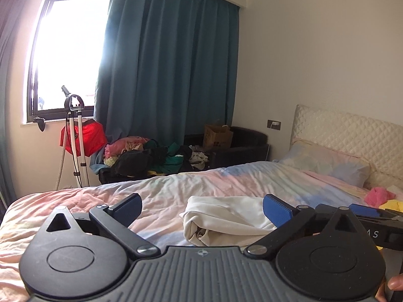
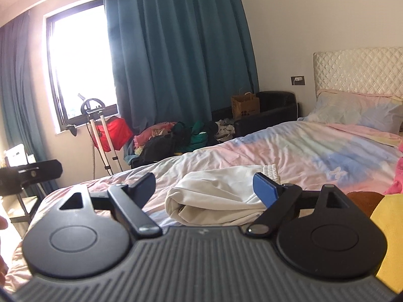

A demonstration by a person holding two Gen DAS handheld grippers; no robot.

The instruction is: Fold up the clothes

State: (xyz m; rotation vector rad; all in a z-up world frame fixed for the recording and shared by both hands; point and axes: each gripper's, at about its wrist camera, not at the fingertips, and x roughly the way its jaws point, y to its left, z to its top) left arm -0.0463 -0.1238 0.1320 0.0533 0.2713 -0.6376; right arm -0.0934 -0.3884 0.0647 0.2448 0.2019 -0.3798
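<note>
A cream-white garment (image 1: 224,220) lies bunched and partly folded on the pastel bedsheet (image 1: 176,188), just ahead of both grippers. My left gripper (image 1: 202,207) is open and empty, its blue pads spread on either side of the garment's near end. My right gripper (image 2: 205,186) is open and empty too, held close above the same garment (image 2: 216,198). The right gripper's body shows at the right edge of the left wrist view (image 1: 372,216). The left gripper's body shows at the left edge of the right wrist view (image 2: 30,173).
Pink (image 1: 380,195) and yellow (image 2: 388,231) clothes lie on the bed at the right. A pillow (image 1: 325,163) and quilted headboard (image 1: 347,128) are at the far right. A clothes heap (image 1: 151,156), a garment steamer (image 1: 75,136), a black armchair (image 1: 241,146) and a paper bag (image 1: 217,137) stand beyond the bed by the curtain.
</note>
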